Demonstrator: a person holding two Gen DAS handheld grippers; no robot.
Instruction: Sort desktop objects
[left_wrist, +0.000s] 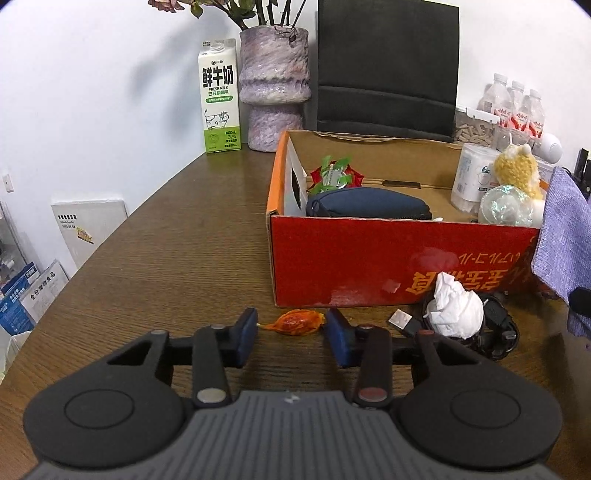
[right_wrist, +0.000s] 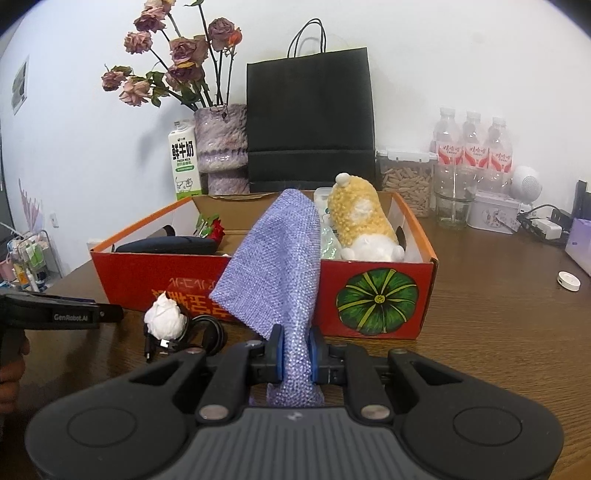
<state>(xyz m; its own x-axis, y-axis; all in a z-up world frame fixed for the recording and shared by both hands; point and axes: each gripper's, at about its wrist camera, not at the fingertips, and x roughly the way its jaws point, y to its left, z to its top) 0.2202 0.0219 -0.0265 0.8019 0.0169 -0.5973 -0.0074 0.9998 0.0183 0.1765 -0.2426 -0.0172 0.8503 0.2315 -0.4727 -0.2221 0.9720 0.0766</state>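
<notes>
- Red cardboard box (right_wrist: 376, 295), open top, on the brown wooden table (left_wrist: 166, 258): holds a dark blue zip pouch (left_wrist: 369, 206), a red-and-green foil wrapper (left_wrist: 334, 175), a yellow-and-white plush toy (right_wrist: 364, 221) and a white tissue roll (left_wrist: 471, 177).
- Just outside the box's front wall: orange wrapped candy (left_wrist: 297, 322), crumpled white tissue (left_wrist: 458, 308) on a black coiled cable (left_wrist: 498, 328).
- Left gripper (left_wrist: 291, 332), tilted down at the table: jaws part open either side of the candy, right pad touching the wrapper end, left pad apart; not clamped.
- Right gripper (right_wrist: 296, 354): clenched on a lilac knitted cloth (right_wrist: 277, 266), held up before the box front.
</notes>
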